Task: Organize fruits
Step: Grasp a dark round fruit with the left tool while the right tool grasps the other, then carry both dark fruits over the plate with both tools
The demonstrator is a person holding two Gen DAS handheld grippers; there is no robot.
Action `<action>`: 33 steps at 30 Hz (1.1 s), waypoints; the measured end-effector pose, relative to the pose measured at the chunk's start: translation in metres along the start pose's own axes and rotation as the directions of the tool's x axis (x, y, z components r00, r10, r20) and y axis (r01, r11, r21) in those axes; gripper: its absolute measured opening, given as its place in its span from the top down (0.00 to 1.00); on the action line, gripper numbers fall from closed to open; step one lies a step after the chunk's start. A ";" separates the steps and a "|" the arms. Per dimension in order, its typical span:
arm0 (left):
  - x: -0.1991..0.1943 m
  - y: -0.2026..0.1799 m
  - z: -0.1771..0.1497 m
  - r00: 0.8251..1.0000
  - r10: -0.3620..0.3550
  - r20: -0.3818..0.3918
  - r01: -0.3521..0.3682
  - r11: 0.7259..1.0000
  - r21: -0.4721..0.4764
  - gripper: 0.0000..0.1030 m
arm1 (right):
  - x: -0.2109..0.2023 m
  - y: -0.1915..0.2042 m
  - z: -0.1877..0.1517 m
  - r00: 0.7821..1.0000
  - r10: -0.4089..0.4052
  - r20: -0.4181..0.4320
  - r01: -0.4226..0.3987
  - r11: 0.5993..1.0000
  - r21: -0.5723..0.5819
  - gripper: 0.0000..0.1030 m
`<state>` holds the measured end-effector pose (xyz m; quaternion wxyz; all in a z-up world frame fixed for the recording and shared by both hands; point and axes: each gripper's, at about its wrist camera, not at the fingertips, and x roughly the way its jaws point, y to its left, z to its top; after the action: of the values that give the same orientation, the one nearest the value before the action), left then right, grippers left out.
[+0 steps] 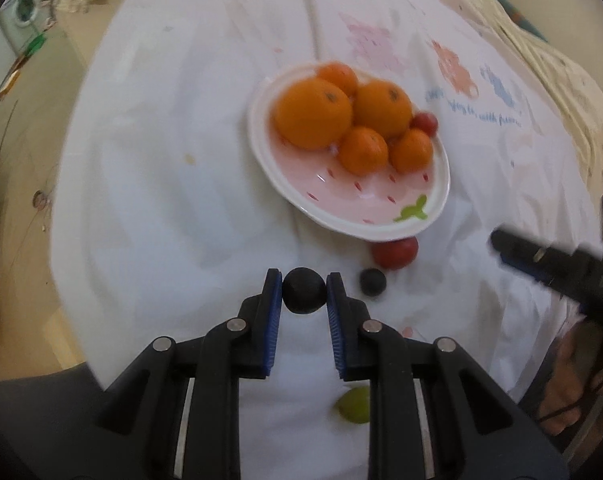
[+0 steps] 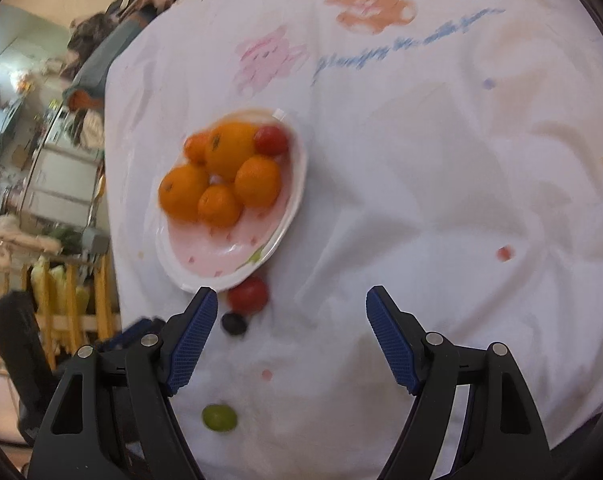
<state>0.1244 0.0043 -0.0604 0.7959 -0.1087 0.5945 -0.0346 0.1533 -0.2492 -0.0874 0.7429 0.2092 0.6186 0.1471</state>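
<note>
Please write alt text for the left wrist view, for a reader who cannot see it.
The left gripper pinches a small dark round fruit above a white cloth. Ahead, a pink plate holds oranges; a red tomato lies beside it.

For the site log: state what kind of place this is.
Probably a lived-in home: a washing machine at the room's edge, heaped clothes and cluttered shelves beside a table under a cartoon-printed cloth, with a fruit plate.

Oranges [image 1: 313,118] on plate [image 1: 381,224]; tomato [image 1: 394,253] apparently touching its near rim.
</note>
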 end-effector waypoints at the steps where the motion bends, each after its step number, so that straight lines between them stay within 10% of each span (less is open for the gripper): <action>1: -0.004 0.003 0.001 1.000 0.006 0.010 -0.006 1.000 -0.007 0.82 | 0.007 0.004 -0.002 1.000 0.009 -0.028 -0.009 1.000 -0.006 0.24; 6: -0.016 0.012 0.006 0.999 0.016 0.044 -0.015 0.999 -0.038 0.82 | 0.041 0.027 -0.011 0.988 0.058 -0.142 -0.063 0.998 -0.030 0.52; 18: -0.016 0.035 0.009 0.998 0.032 0.047 -0.028 0.996 -0.080 0.82 | 0.085 0.058 -0.014 0.980 -0.110 -0.163 0.091 0.989 -0.120 0.76; 33: -0.017 0.022 0.015 0.996 0.044 0.071 -0.040 0.997 -0.066 0.82 | 0.031 0.040 -0.028 0.986 -0.095 -0.140 0.069 0.981 -0.183 0.77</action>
<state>0.1320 0.0311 -0.0454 0.8137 -0.1231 0.5681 0.0054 0.1338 -0.1957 -0.0986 0.7160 0.1049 0.6646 0.1860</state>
